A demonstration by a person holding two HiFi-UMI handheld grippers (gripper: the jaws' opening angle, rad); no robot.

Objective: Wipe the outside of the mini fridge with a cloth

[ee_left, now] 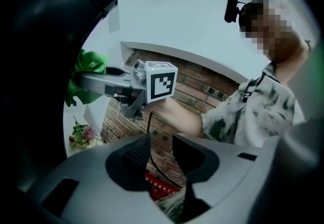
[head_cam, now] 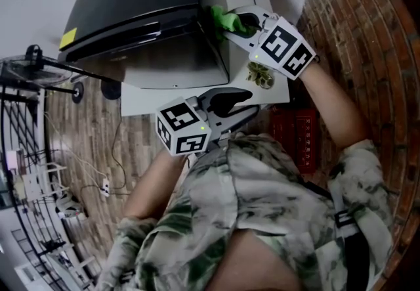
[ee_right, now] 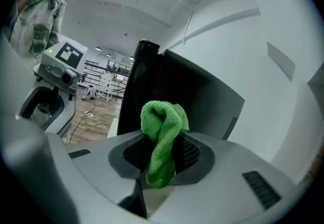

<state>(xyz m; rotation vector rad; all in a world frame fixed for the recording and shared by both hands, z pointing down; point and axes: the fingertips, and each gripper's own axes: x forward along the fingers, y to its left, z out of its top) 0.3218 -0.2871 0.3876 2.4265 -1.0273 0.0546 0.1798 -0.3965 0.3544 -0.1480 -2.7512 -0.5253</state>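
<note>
The black mini fridge stands on a white table. A green cloth is pinched in my right gripper, which is shut on it and holds it against the fridge's right side near the front corner. In the right gripper view the cloth hangs folded between the jaws, with the fridge's side just beyond. My left gripper hovers below the fridge's front, open and holding nothing. In its own view, the left gripper looks toward the right gripper, the cloth and the fridge.
A small pot of flowers stands on the table's right corner. A red crate sits on the floor by the brick wall. To the left are a wire rack, a fan stand and cables on the wooden floor.
</note>
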